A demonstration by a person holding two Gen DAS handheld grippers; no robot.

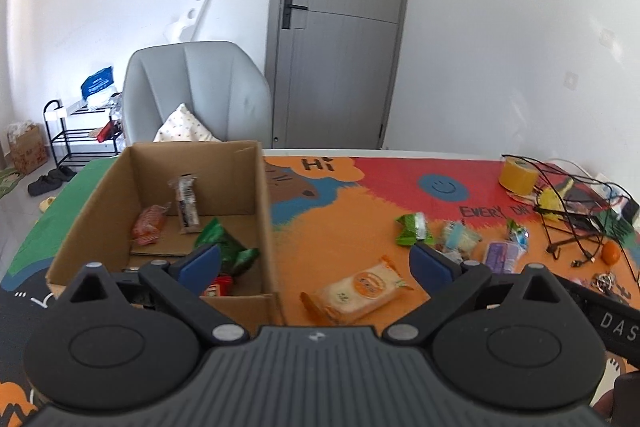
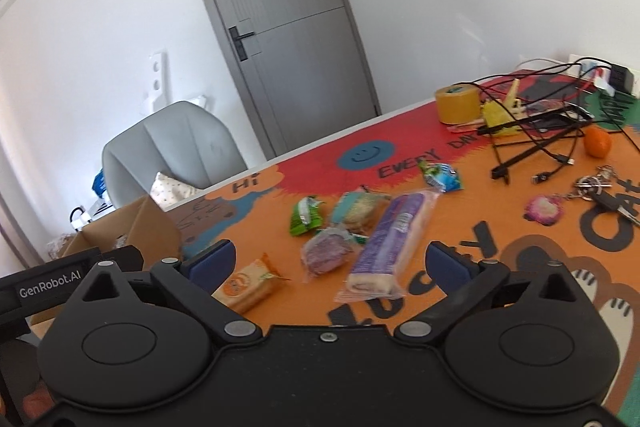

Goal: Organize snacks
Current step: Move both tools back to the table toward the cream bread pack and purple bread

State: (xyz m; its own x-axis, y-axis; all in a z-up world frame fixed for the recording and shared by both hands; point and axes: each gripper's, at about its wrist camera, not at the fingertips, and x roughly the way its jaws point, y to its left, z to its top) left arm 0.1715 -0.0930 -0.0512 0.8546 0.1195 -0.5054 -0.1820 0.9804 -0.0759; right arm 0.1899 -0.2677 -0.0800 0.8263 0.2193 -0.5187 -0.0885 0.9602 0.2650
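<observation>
Four wrapped snacks lie in the brown cardboard box (image 1: 256, 187); six more wait on the table (image 2: 460, 227). Left gripper (image 1: 316, 263) and right gripper (image 2: 328, 267) gape wide, empty.

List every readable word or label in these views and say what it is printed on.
"Hi" – on the table mat.
"EVERY DAY" – on the table mat, partly covered by cables.
"GenRobot.AI" – on the left hand-held gripper, seen from the right wrist view.
"DAS", cut off – on the right hand-held gripper, seen from the left wrist view.
Snack wrapper print: too blurred to read.

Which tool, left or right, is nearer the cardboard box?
Left. The left tool hangs over the cardboard box near its right wall; the right tool hovers over loose snacks, the box off to its left.
</observation>
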